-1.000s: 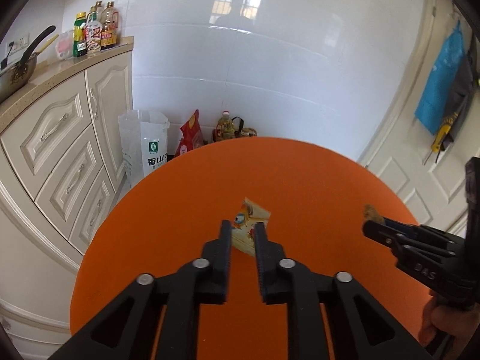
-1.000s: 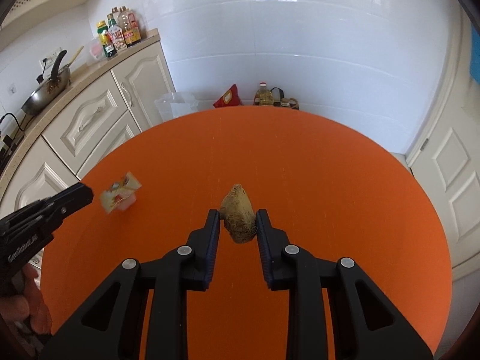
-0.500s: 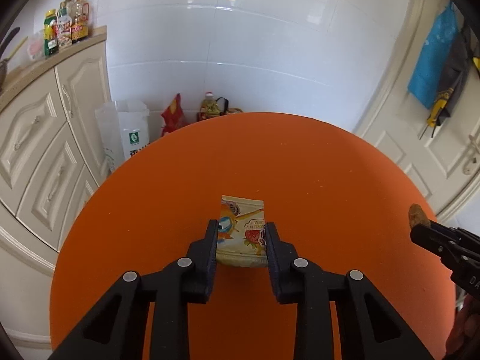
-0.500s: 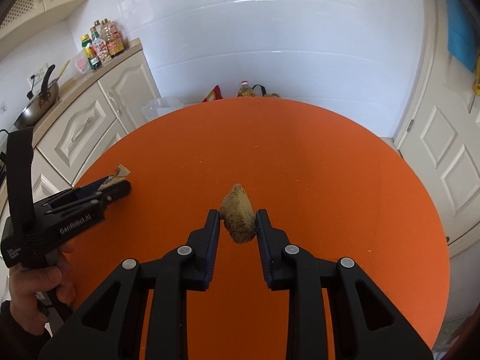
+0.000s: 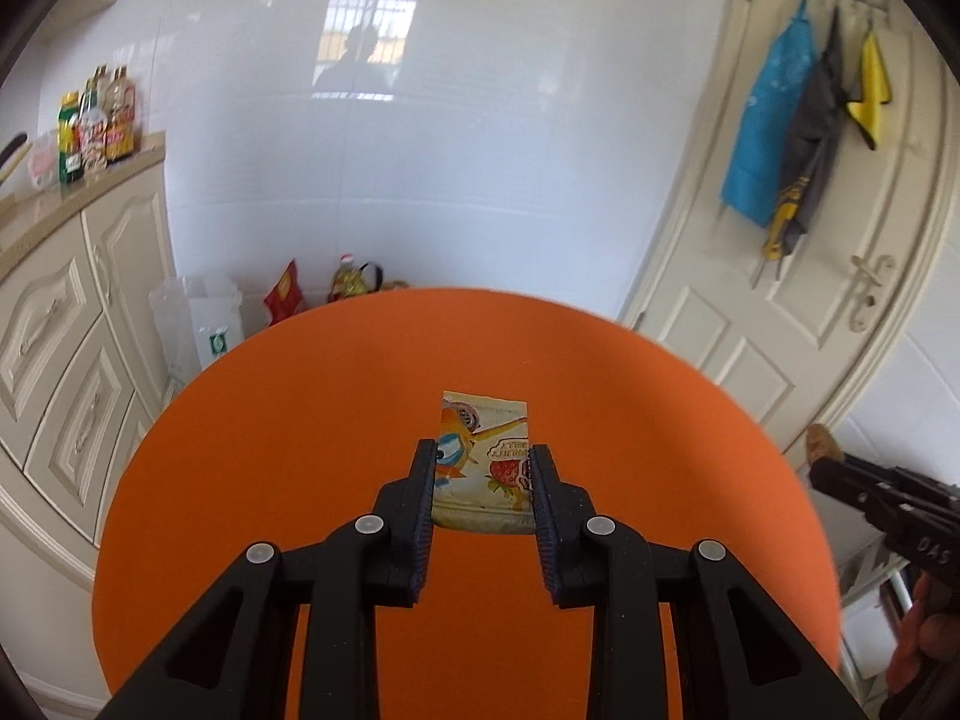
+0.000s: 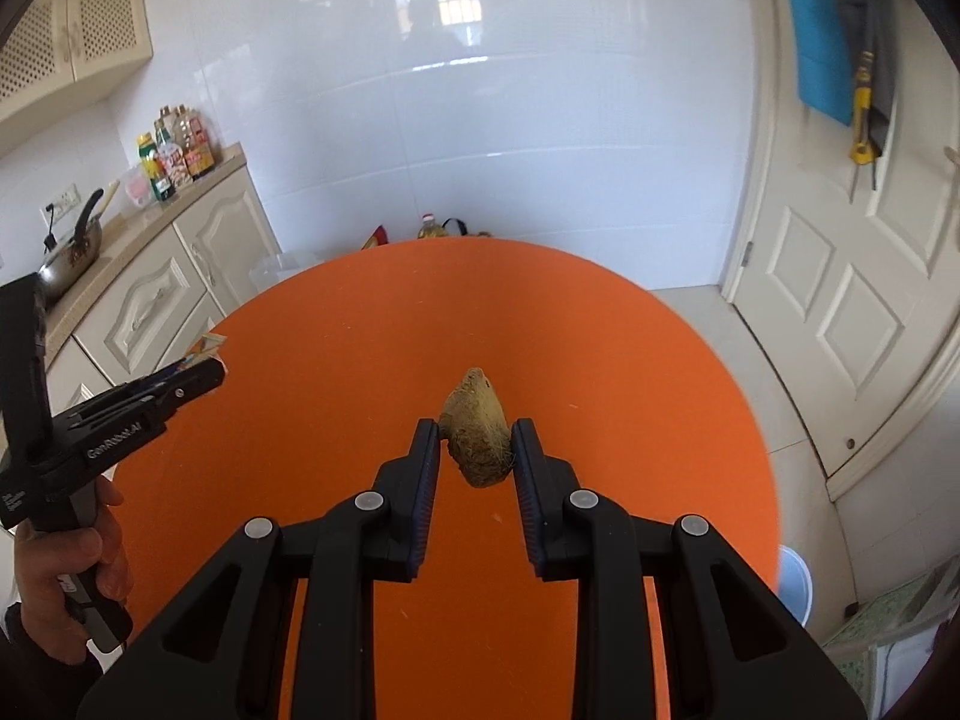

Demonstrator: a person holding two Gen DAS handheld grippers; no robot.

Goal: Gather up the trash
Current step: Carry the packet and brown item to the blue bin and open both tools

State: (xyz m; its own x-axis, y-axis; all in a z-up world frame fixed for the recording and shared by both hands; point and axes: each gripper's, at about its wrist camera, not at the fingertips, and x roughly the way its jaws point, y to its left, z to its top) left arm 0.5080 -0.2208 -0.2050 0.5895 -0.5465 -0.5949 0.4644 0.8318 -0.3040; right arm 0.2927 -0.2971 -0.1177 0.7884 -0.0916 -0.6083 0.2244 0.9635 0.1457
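Note:
My left gripper (image 5: 483, 461) is shut on a flat printed snack wrapper (image 5: 483, 450) and holds it above the round orange table (image 5: 336, 396). My right gripper (image 6: 475, 441) is shut on a brown fibrous husk (image 6: 477, 444) above the same table (image 6: 600, 360). The right gripper and the husk tip (image 5: 819, 441) show at the right edge of the left wrist view. The left gripper with the wrapper's corner (image 6: 207, 345) shows at the left of the right wrist view.
Cream kitchen cabinets (image 5: 54, 336) with bottles (image 5: 96, 120) and a pan (image 6: 66, 258) stand at the left. A white plastic bag (image 5: 198, 324) and red packet (image 5: 283, 299) sit on the floor by the tiled wall. A white door (image 6: 840, 276) is at the right; a pale blue bin (image 6: 795, 588) sits below the table's right edge.
Both grippers have risen and tilted up with their loads, so the table looks smaller and more wall and door show. The wrapper has turned flat between the left fingers.

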